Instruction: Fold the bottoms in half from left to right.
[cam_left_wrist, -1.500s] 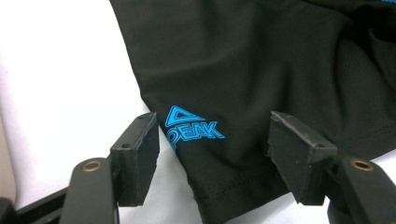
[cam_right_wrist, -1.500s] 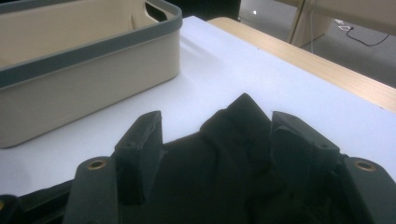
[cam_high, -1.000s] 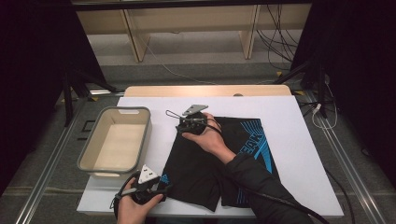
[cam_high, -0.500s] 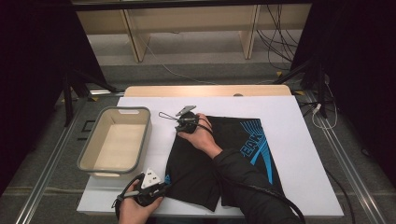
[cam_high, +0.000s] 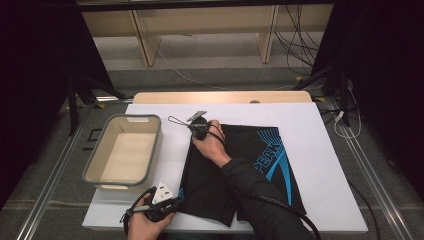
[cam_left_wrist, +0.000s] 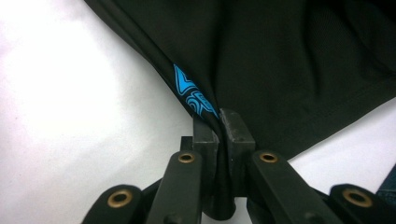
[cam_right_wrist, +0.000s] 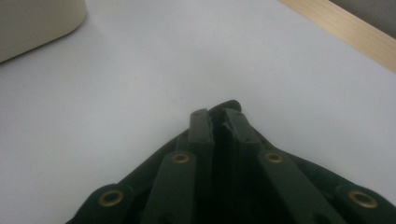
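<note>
A pair of black shorts (cam_high: 270, 150) with blue print lies flat on the white table (cam_high: 325, 165). My left gripper (cam_high: 177, 202) sits at the shorts' near left corner. In the left gripper view its jaws have just closed and the left gripper (cam_left_wrist: 219, 116) pinches the black hem (cam_left_wrist: 280, 56) beside a blue mark. My right gripper (cam_high: 194, 127) is at the far left corner. Its jaws have also just closed, and in the right gripper view the right gripper (cam_right_wrist: 216, 114) clamps a fold of black cloth (cam_right_wrist: 229, 105).
A beige bin (cam_high: 155, 145) with a grey rim stands left of the shorts; its corner (cam_right_wrist: 37, 18) appears in the right gripper view. A wooden strip (cam_high: 220, 97) runs along the table's far edge. Cables trail from both grippers.
My right gripper has slid a little left to the shorts' far left corner and shut on the cloth. The left hand has stayed in place at the near corner.
</note>
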